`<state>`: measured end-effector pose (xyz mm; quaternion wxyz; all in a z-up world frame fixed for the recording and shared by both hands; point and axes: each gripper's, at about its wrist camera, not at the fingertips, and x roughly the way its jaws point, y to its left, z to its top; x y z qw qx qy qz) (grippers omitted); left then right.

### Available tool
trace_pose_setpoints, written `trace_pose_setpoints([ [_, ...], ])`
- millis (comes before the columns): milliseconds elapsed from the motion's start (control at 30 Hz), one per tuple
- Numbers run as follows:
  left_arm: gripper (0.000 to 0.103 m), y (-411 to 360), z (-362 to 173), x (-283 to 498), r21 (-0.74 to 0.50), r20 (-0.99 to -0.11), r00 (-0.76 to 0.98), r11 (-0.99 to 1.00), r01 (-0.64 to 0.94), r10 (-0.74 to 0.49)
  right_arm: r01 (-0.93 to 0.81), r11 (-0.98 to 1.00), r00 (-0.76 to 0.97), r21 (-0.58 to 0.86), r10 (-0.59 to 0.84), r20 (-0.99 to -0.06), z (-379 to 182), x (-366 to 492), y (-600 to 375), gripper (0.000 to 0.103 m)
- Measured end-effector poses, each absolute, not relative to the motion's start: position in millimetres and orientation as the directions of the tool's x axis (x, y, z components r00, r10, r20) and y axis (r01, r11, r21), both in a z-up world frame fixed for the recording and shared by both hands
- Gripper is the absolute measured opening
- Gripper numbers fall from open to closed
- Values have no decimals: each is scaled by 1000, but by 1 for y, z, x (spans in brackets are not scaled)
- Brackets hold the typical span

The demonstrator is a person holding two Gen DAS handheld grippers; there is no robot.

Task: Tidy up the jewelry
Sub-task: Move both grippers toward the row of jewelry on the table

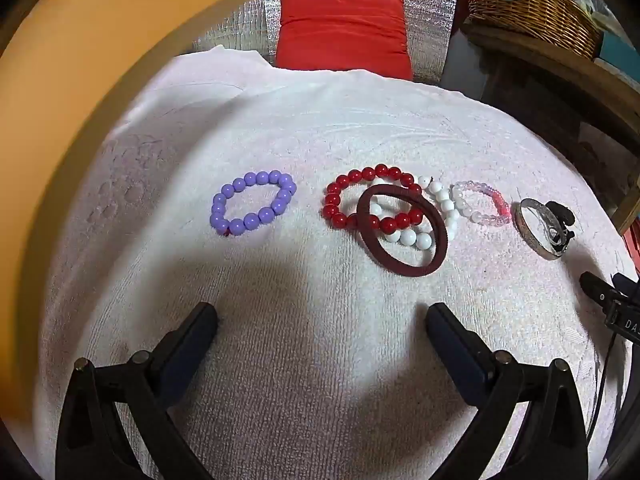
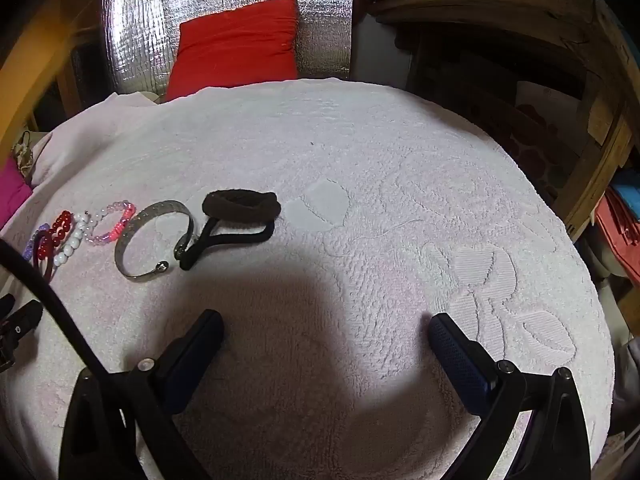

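On a white towel [image 1: 304, 128] lie a purple bead bracelet [image 1: 253, 208], a red bead bracelet [image 1: 372, 200] overlapped by a dark red band [image 1: 402, 236] and a white bead bracelet [image 1: 436, 216], a pink clear bead bracelet [image 1: 482, 208], and a silver bangle [image 1: 540, 232]. In the right wrist view the bangle [image 2: 154, 240] lies left of centre beside a brown hair tie [image 2: 240, 204] and a black hair tie [image 2: 232, 242]. My left gripper [image 1: 322, 320] is open and empty, short of the bracelets. My right gripper [image 2: 326, 324] is open and empty over bare towel [image 2: 400, 200].
A red cushion [image 1: 344, 32] leans on silver foil at the back. A wicker basket [image 1: 532, 0] sits on a wooden shelf at the right. An orange wall [image 1: 80, 60] curves along the left. The right gripper's tip [image 1: 600, 292] shows at the left view's right edge.
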<state>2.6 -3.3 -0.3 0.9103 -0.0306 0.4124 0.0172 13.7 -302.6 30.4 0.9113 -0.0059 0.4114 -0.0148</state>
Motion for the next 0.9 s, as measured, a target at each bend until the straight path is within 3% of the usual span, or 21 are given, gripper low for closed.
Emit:
trace_pose_setpoints([
  [633, 103, -2, -1, 1, -46, -750, 661, 997, -57, 4, 40, 998, 662, -49, -63, -747, 28, 13, -293, 103],
  [900, 103, -1, 2, 1, -57, -772, 635, 995, -85, 10, 106, 994, 616, 11, -57, -786, 30, 11, -298, 103],
])
